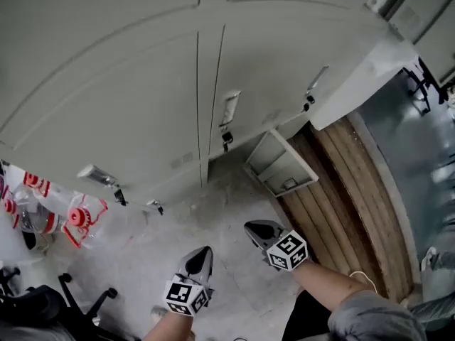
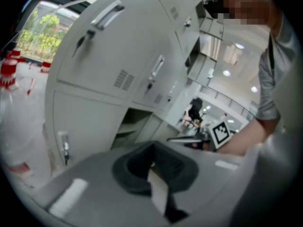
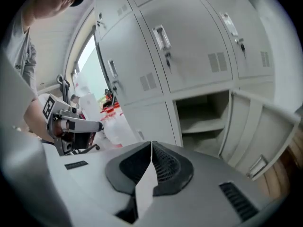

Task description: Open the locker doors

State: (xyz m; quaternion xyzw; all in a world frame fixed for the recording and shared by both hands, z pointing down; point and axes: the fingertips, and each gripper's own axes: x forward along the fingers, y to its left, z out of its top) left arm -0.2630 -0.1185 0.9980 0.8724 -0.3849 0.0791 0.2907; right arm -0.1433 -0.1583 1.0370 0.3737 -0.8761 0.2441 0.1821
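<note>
The right gripper (image 3: pixel 151 148) is clenched, jaws pressed together on nothing; it hangs low before the grey lockers (image 1: pixel 142 84), touching none of them; the left gripper (image 2: pixel 152 163), beside it and well apart, is likewise closed and empty. Ahead of the right gripper one bottom-row locker door (image 1: pixel 282 166) stands swung open, showing a shelf (image 3: pixel 203 123) inside; the other doors are closed, their latch handles (image 1: pixel 229 109) untouched. Red-and-white items (image 1: pixel 77 219) lie left of the lockers; wooden planks (image 1: pixel 348 190) run along the right.
</note>
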